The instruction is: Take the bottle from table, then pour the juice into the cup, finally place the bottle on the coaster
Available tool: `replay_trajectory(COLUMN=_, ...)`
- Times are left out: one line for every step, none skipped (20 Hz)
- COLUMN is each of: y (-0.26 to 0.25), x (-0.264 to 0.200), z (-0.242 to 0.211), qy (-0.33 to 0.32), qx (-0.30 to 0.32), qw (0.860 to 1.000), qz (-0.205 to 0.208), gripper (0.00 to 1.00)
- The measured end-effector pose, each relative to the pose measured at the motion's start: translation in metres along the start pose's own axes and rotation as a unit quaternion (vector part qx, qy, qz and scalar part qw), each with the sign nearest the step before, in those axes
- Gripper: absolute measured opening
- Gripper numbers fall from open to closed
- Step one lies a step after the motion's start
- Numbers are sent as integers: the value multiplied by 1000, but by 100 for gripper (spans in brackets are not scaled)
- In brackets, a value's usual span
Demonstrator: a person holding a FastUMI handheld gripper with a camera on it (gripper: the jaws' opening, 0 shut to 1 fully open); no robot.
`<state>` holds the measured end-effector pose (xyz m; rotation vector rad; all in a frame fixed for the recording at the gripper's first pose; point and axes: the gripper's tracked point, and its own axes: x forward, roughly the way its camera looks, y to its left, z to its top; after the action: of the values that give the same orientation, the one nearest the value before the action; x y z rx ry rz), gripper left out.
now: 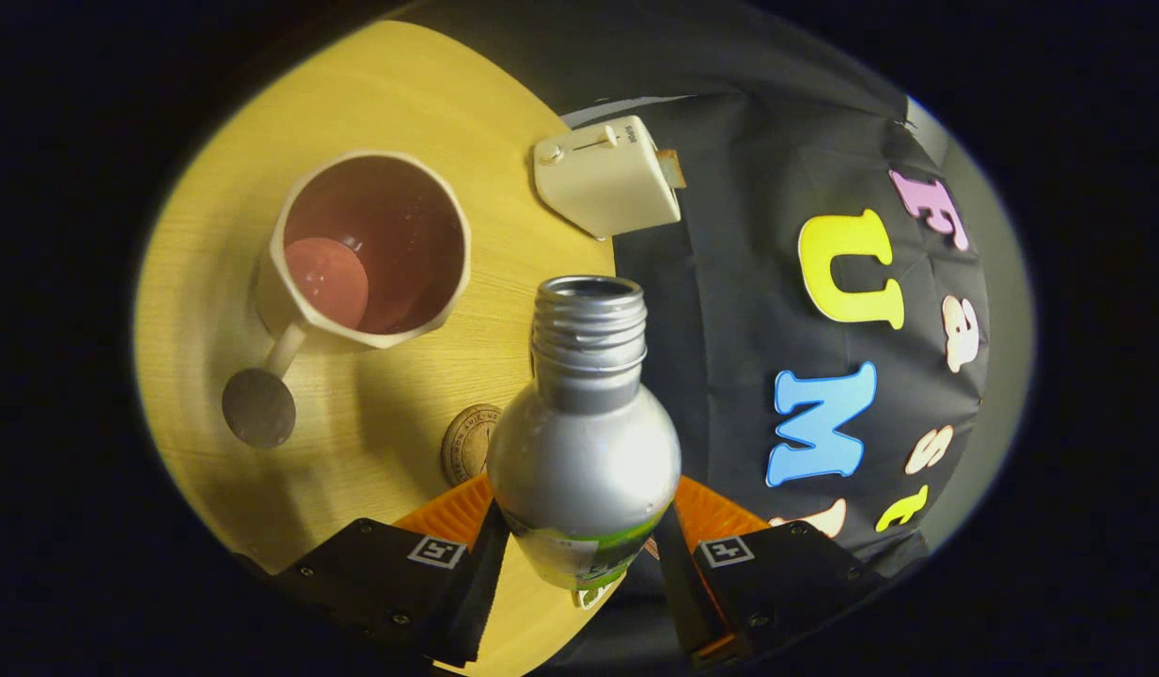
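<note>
A silver metal bottle [584, 442] with an open threaded neck and a green label sits between my fingers, and my gripper [579, 527] is shut on its body. The view is rolled, so the bottle is held tilted over the wooden table [400, 113]. Its mouth points toward the space between the cup and a cream box. The cream cup [368, 249] with a dark reddish inside stands beyond the fingers, with a handle ending in a dark disc [258, 406]. A round brown coaster [468, 442] lies on the table just behind the bottle, partly hidden by it.
A cream box with a slider and knob [605, 174] rests near the table's edge, beyond the bottle's mouth. The booth's black cloth wall [776, 310] rises past that edge.
</note>
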<state>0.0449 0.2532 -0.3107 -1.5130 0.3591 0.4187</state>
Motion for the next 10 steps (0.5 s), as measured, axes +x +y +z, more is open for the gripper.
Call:
replay_trajectory(y=0, x=-1, z=2, qy=-2, qx=-9, qw=1000, qz=1, gripper=75)
replay_trajectory(y=-1, x=0, z=3, qy=-3, qx=-19, qw=1000, qz=-1, gripper=75)
replay_trajectory(y=-3, x=0, z=5, qy=-5, qx=-31, qw=1000, qz=-4, gripper=75)
replay_trajectory(y=-4, x=1, z=6, qy=-6, qx=-43, qw=999, qz=-5, gripper=75)
replay_trajectory(y=-4, x=1, z=8, qy=-7, qx=-54, qw=999, qz=-6, gripper=75)
replay_trajectory(y=-5, x=3, z=8, qy=-6, qx=-64, qw=998, qz=-8, gripper=75)
replay_trajectory(y=-6, x=2, z=8, qy=-6, qx=-73, qw=997, qz=-8, gripper=75)
replay_trajectory(y=-5, x=3, z=8, qy=-3, qx=-82, qw=997, qz=-9, gripper=75)
replay_trajectory(y=-5, x=3, z=9, qy=-3, qx=-92, qw=996, qz=-9, gripper=75)
replay_trajectory(y=-6, x=4, z=9, qy=-2, qx=-102, qw=995, qz=-11, gripper=75)
